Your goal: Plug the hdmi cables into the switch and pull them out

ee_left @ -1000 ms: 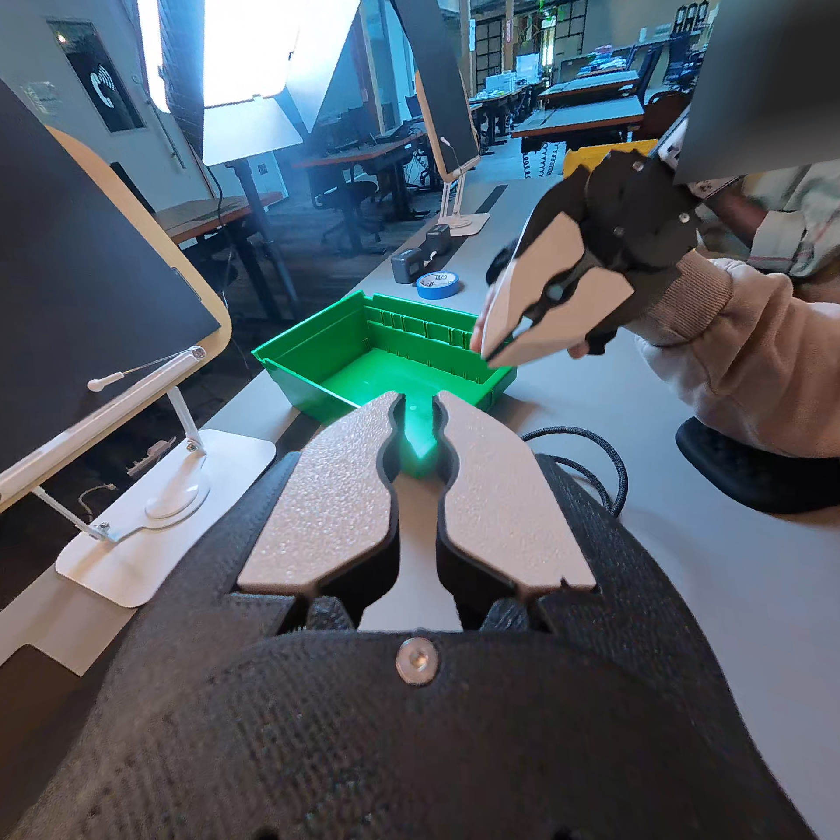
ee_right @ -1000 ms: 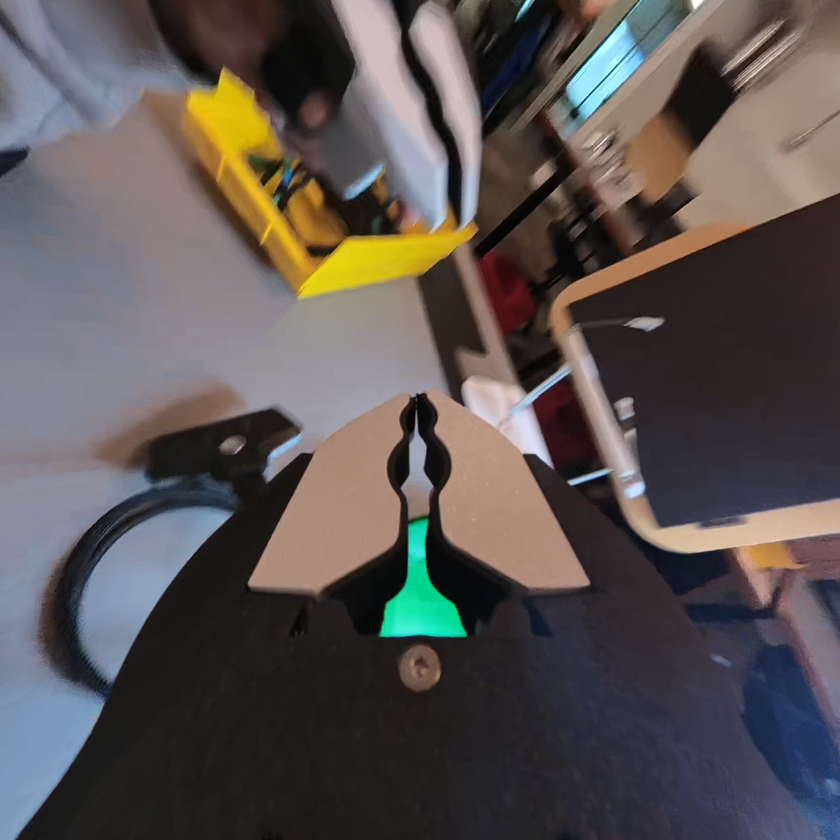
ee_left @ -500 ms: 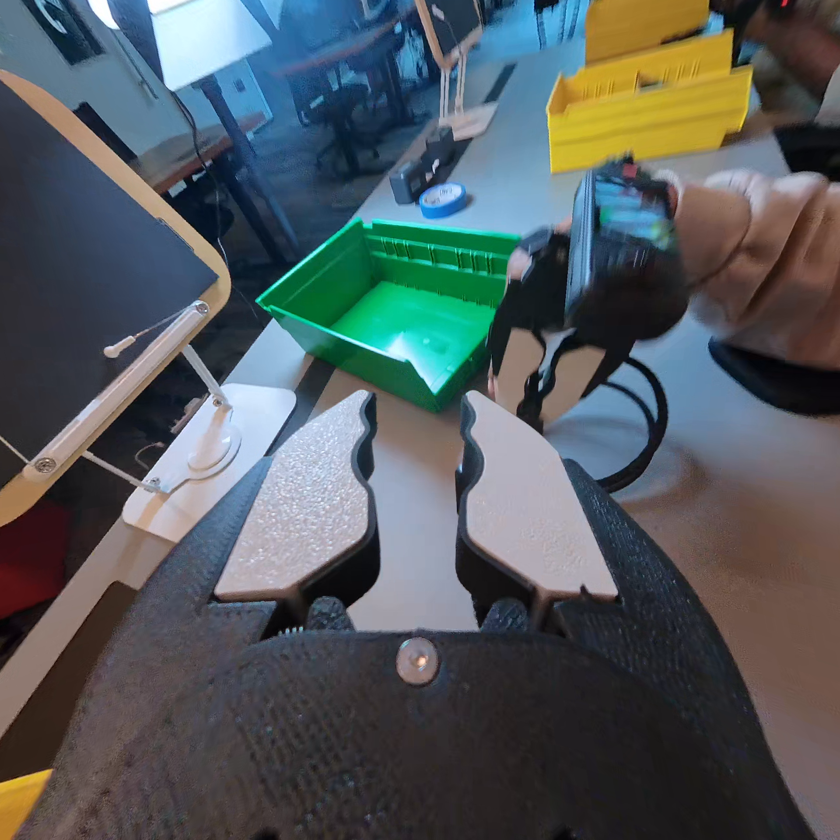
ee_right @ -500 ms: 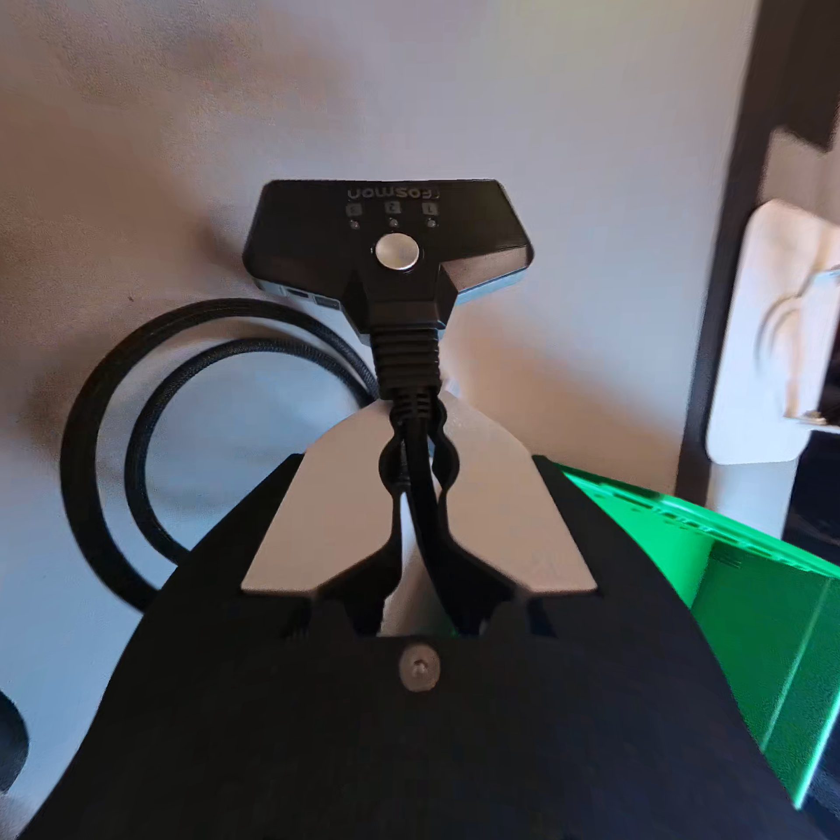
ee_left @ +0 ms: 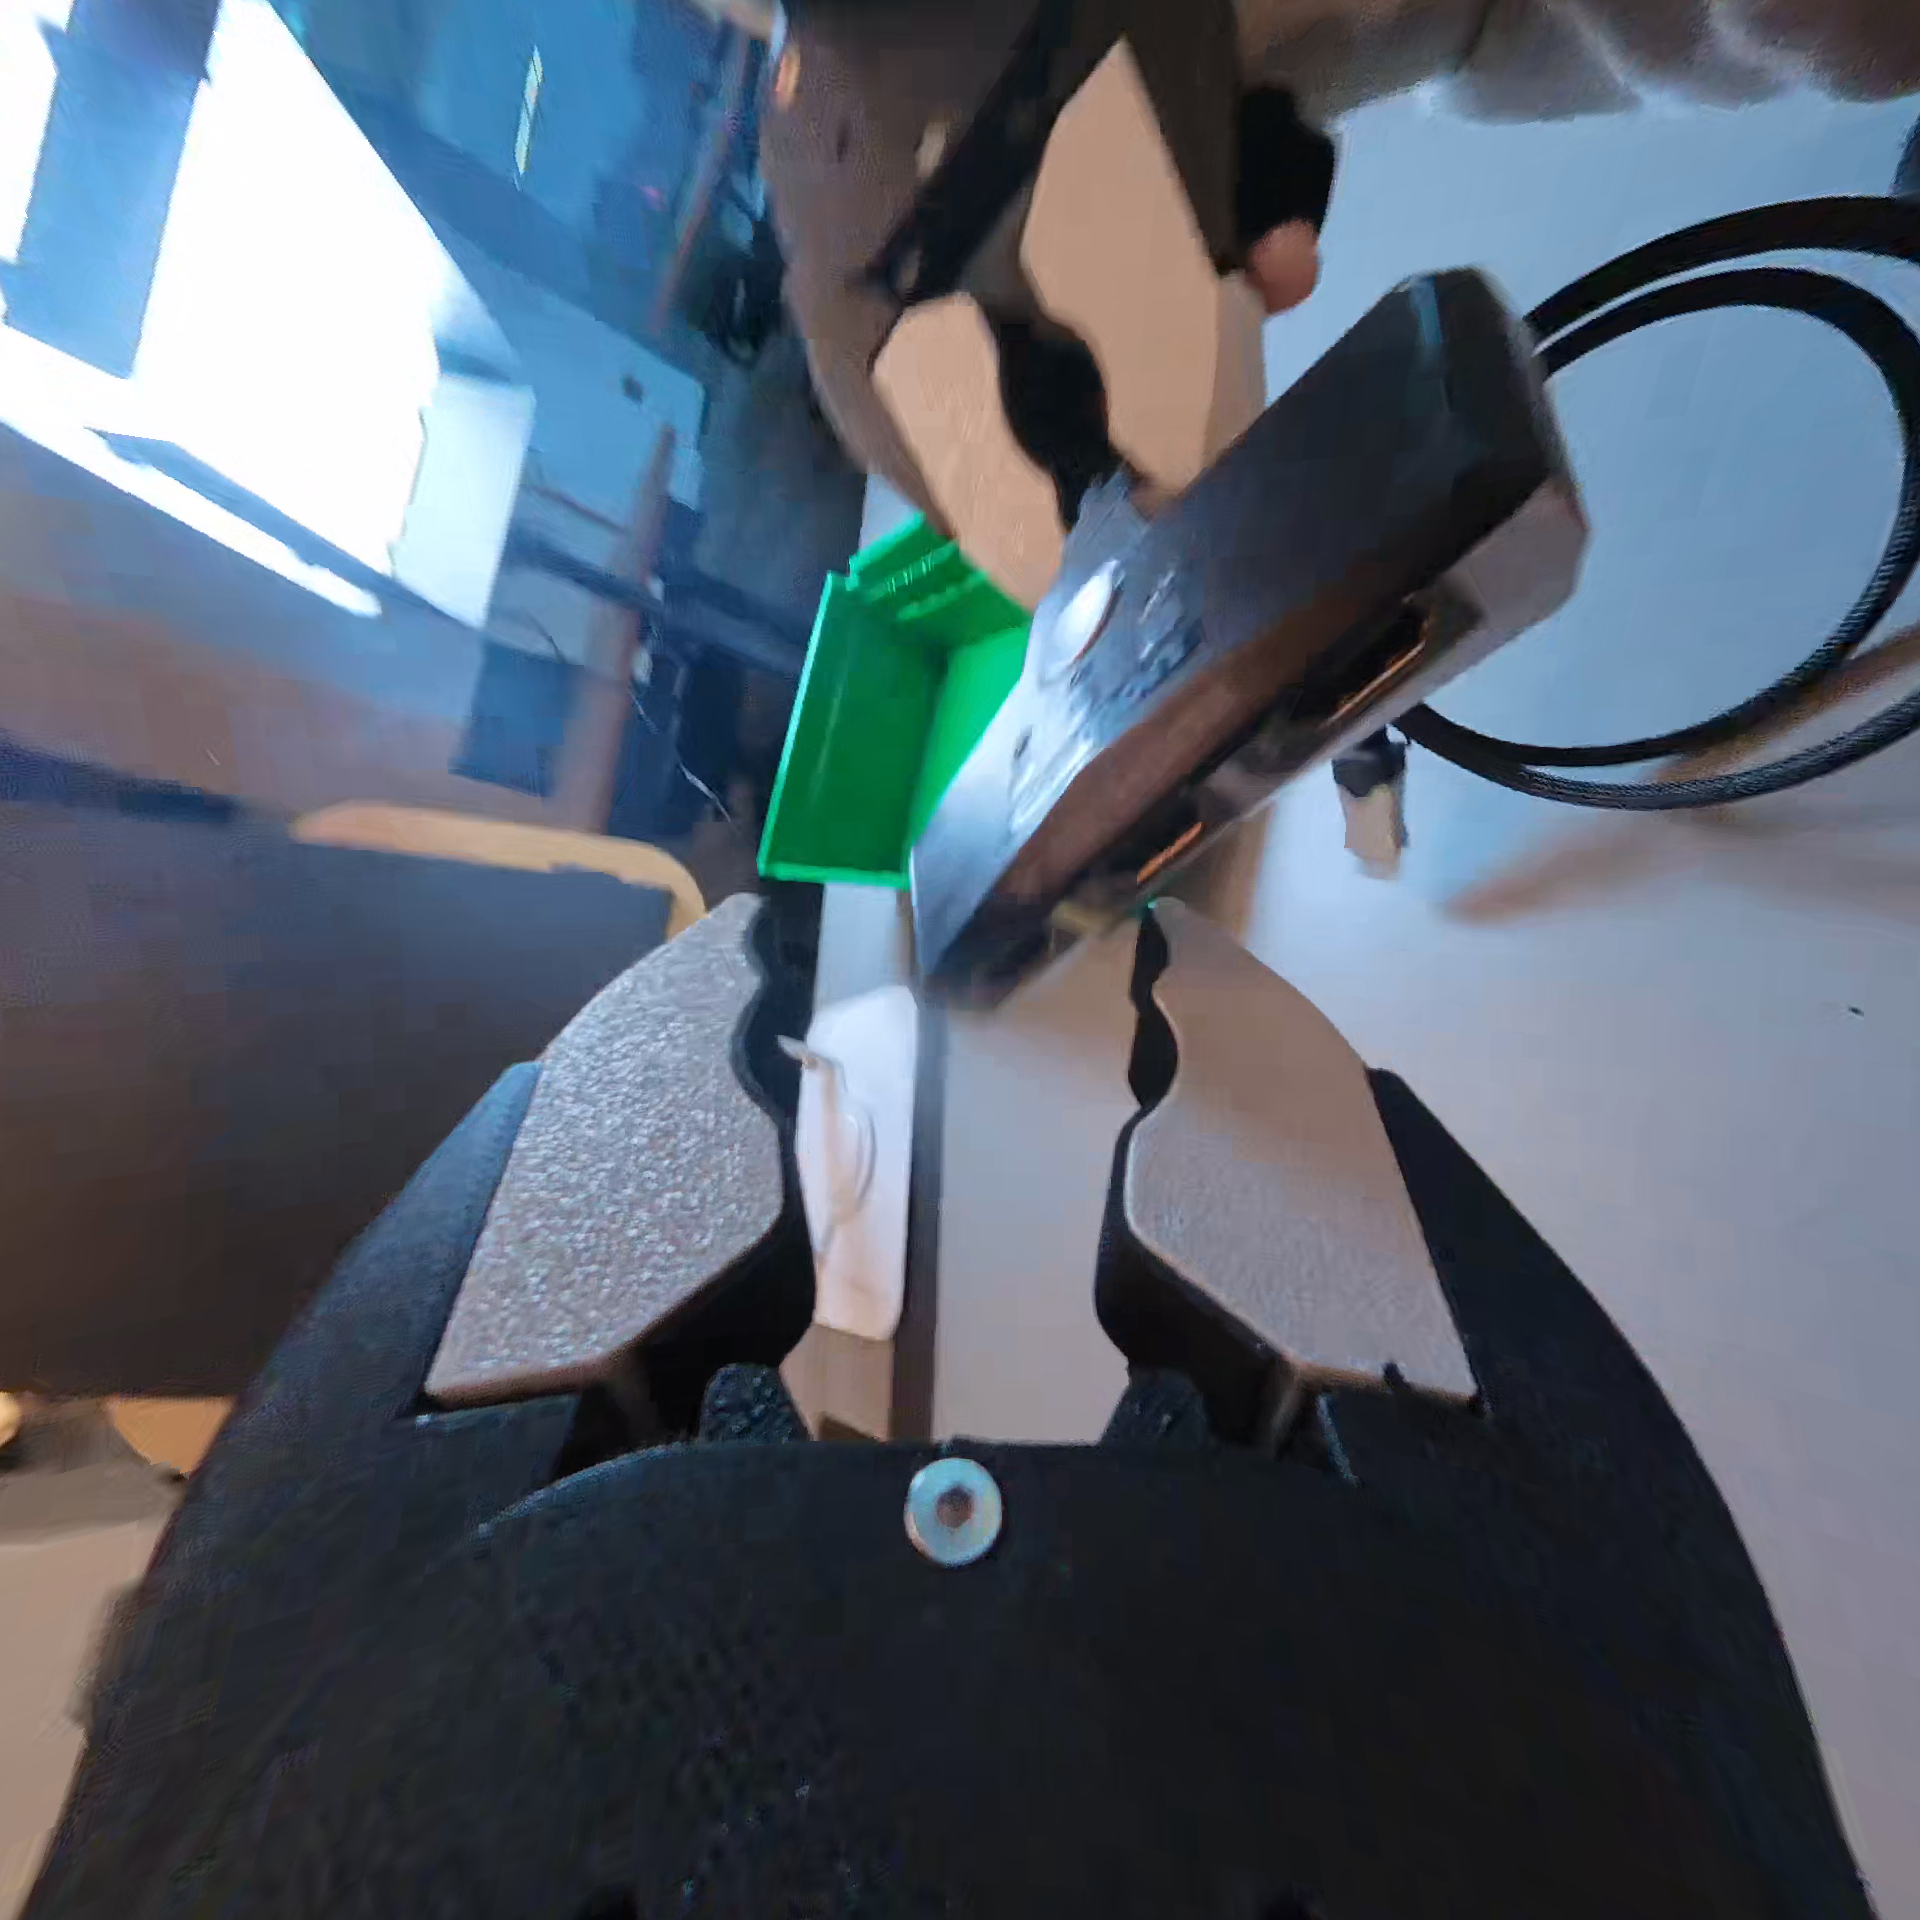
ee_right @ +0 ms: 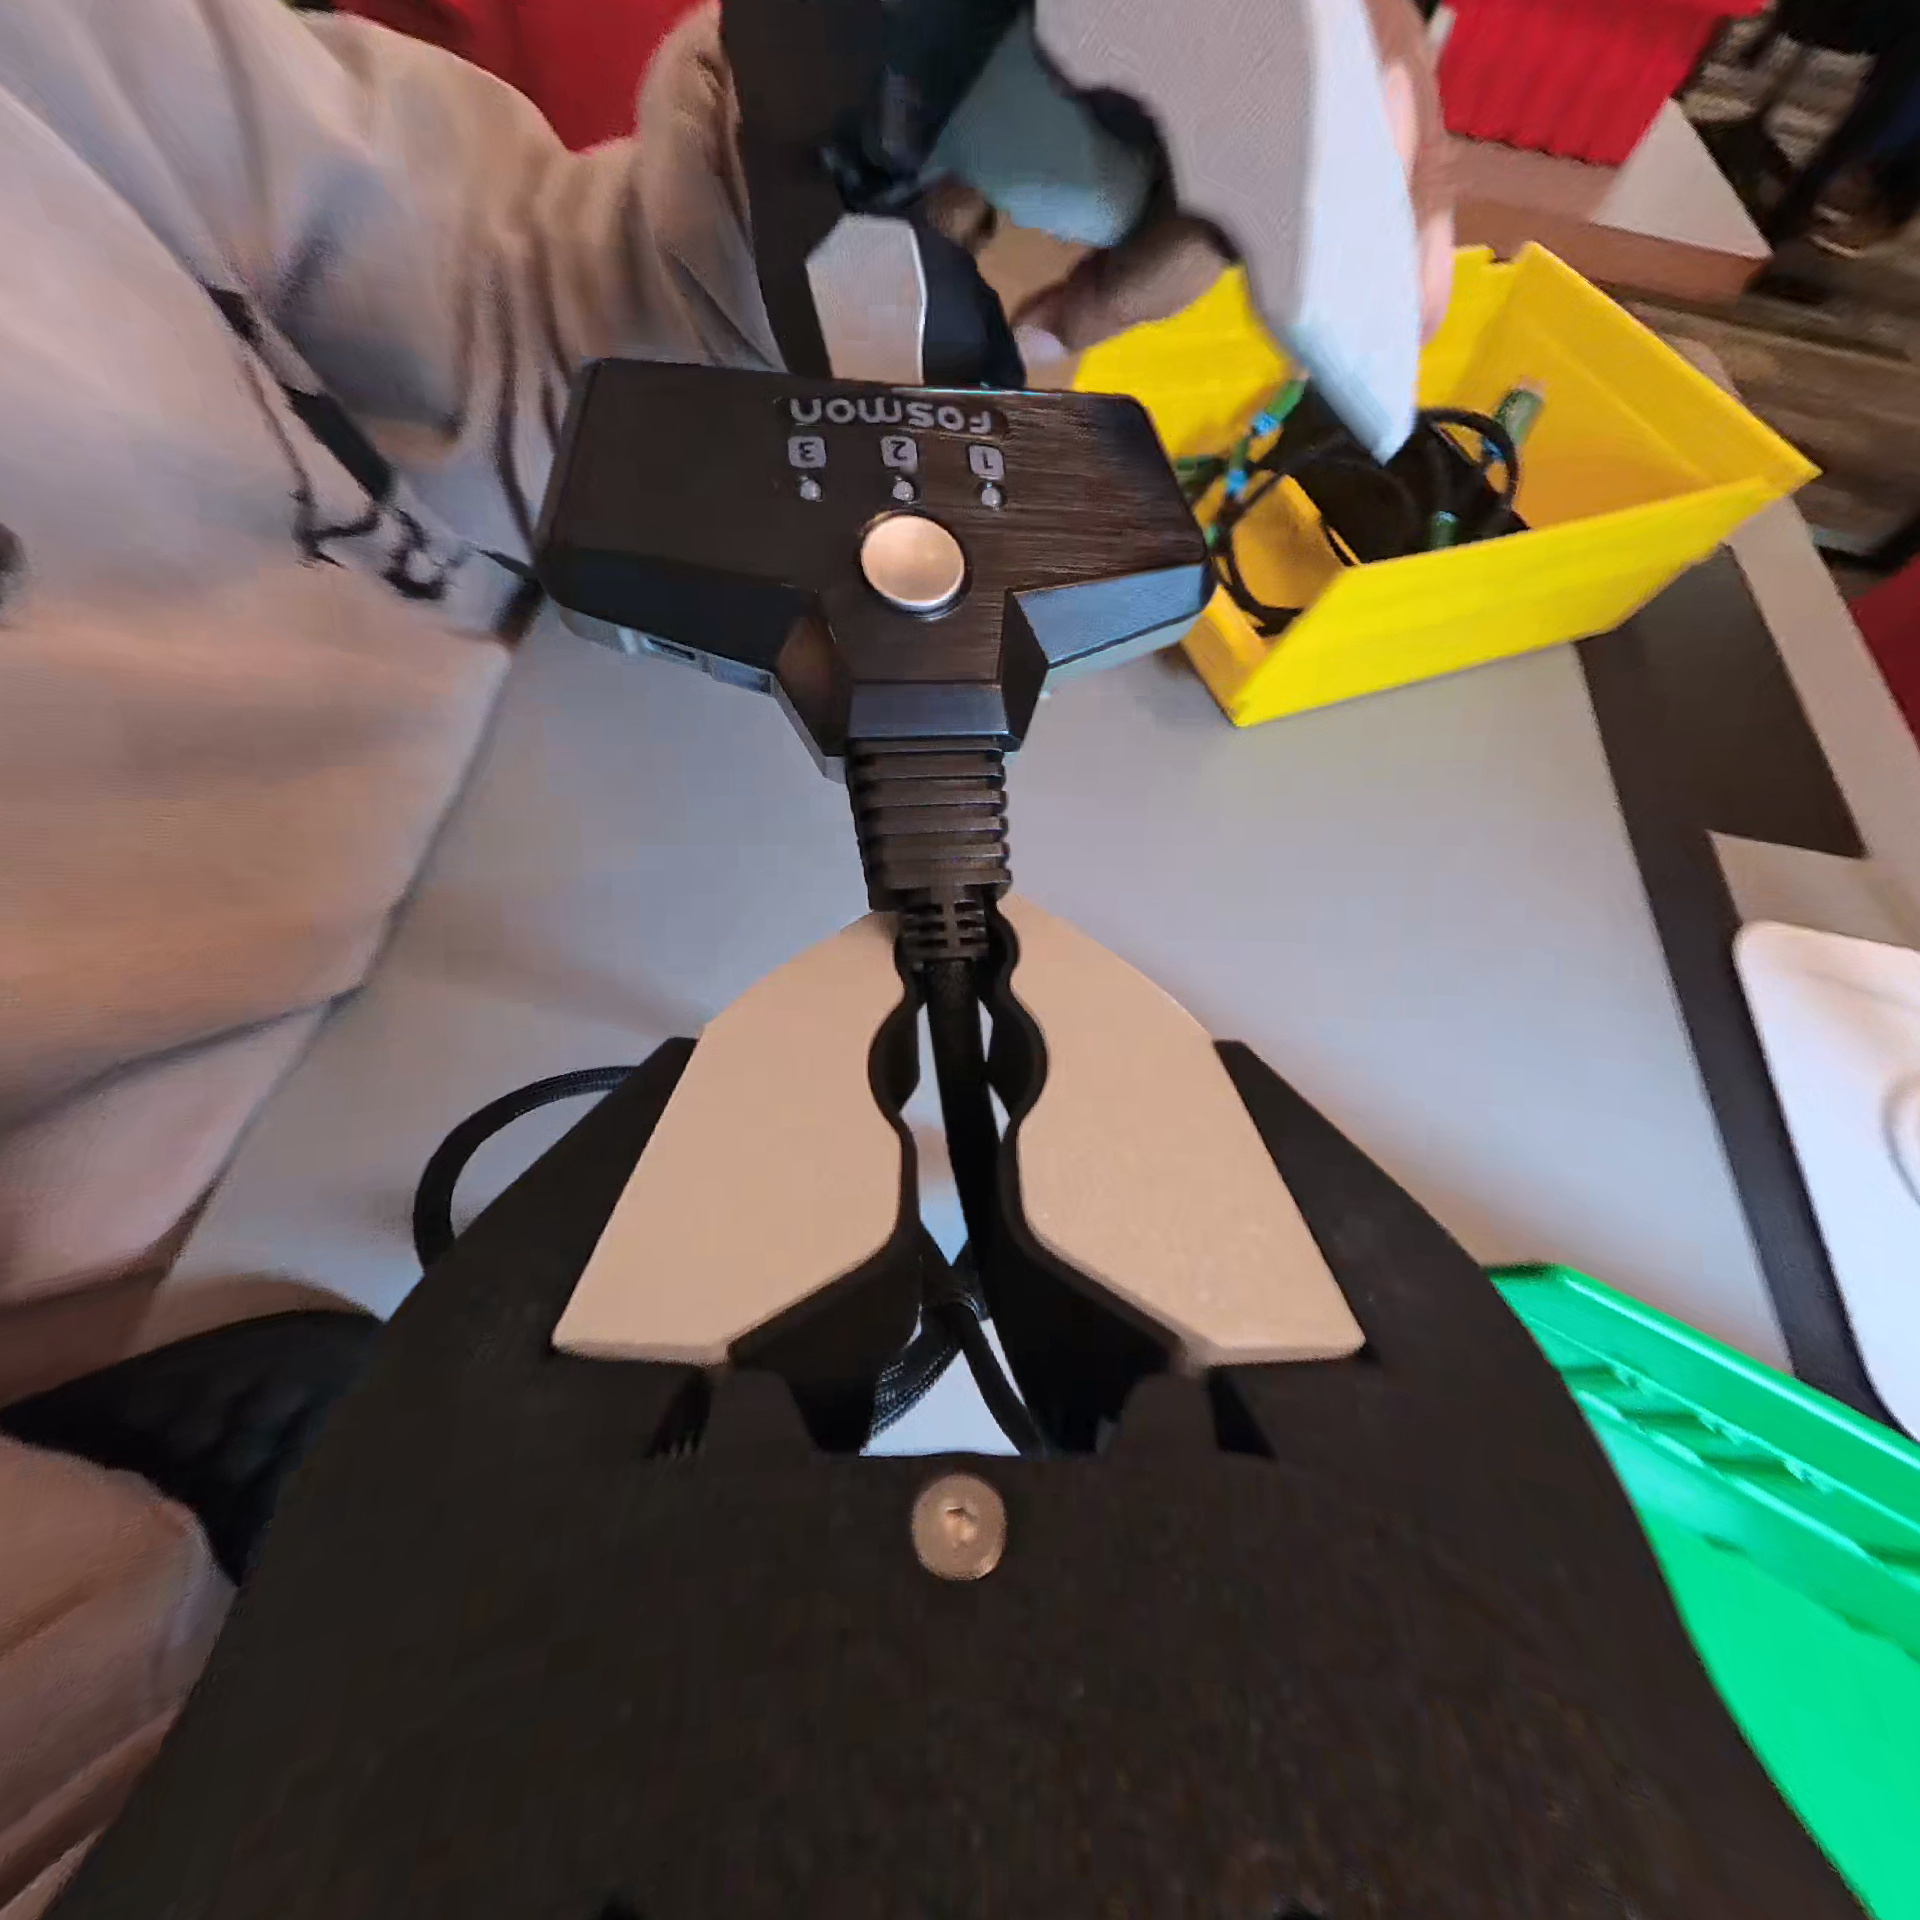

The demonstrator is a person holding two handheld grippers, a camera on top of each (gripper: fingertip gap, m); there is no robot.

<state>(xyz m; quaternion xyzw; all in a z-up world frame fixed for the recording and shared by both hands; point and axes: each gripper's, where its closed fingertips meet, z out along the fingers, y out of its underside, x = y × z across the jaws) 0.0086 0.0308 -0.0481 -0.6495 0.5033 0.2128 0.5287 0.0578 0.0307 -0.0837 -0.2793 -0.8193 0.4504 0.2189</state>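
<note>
I have the left gripper (ee_left: pixel 951 914) spread wide, its textured grey fingers (ee_left: pixel 623 1174) apart and holding nothing. Just beyond their tips, up and to the right, hangs the black brushed-metal HDMI switch with a round silver button (ee_right: pixel 878 540), lifted clear of the pale grey table (ee_right: pixel 1351 935). In the left wrist view its long axis runs diagonally, near-left to far-right, with the port edge turned toward my left fingers; the ports I can see look empty. My right gripper (ee_right: pixel 951 935) is clamped on the switch's black braided pigtail cable (ee_right: pixel 961 1091), just behind the ribbed strain relief, so the switch dangles from that cord. The left gripper is the nearer free one, and I judge it must close across the switch body to steady it before any plug goes in.

Half a second ago the switch lay flat on the table; it is now raised and tilted, and my left fingers have opened further. The yellow plastic bin of cables (ee_right: pixel 1455 582) sits far right, the green plastic bin (ee_right: pixel 1745 1507) near right.
</note>
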